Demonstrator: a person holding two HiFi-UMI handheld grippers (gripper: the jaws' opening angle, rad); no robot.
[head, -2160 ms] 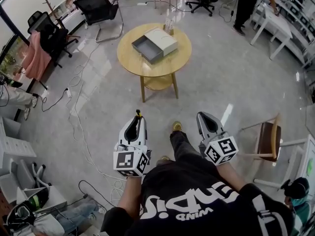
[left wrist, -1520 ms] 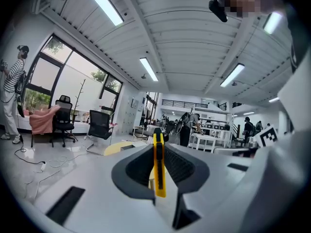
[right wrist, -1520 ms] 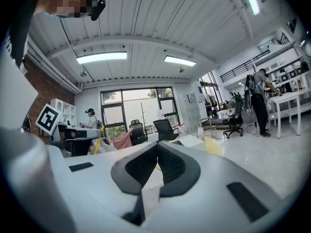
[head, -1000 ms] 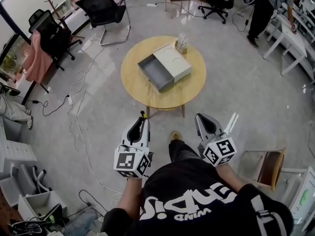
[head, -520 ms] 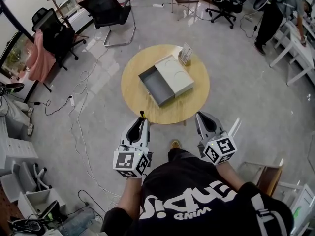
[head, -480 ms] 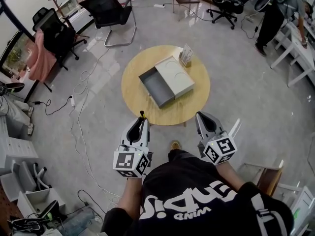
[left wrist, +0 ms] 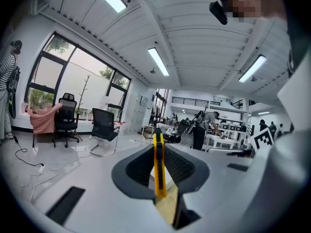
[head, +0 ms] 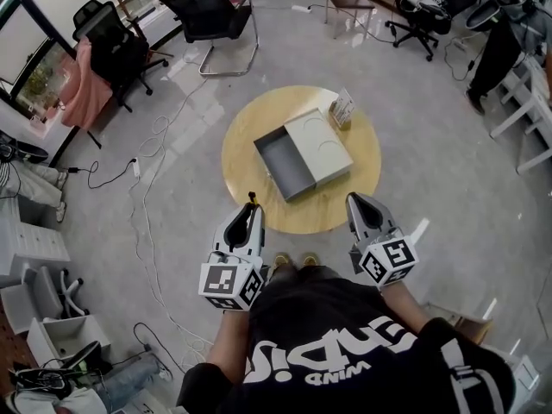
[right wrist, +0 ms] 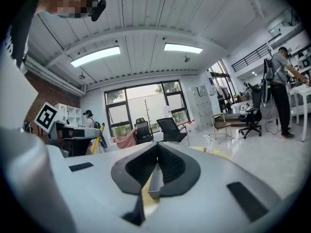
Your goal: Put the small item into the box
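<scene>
Early yet: the left gripper (head: 250,210) grips the yellow cutter (left wrist: 159,169) near the table (head: 246,149); the box (head: 304,151) lies open mid-table; the right gripper (head: 358,203) is closed, empty; placing remains.

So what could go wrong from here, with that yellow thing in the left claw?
1. The slim yellow tool is pinched in the left claw and pokes past the tips, so it might twist or slip.
2. Only the box's gray drawer is open; a poor drop could land on the white cover or the table.
3. Loose cables lie on the floor at the left, a possible trip hazard.
</scene>
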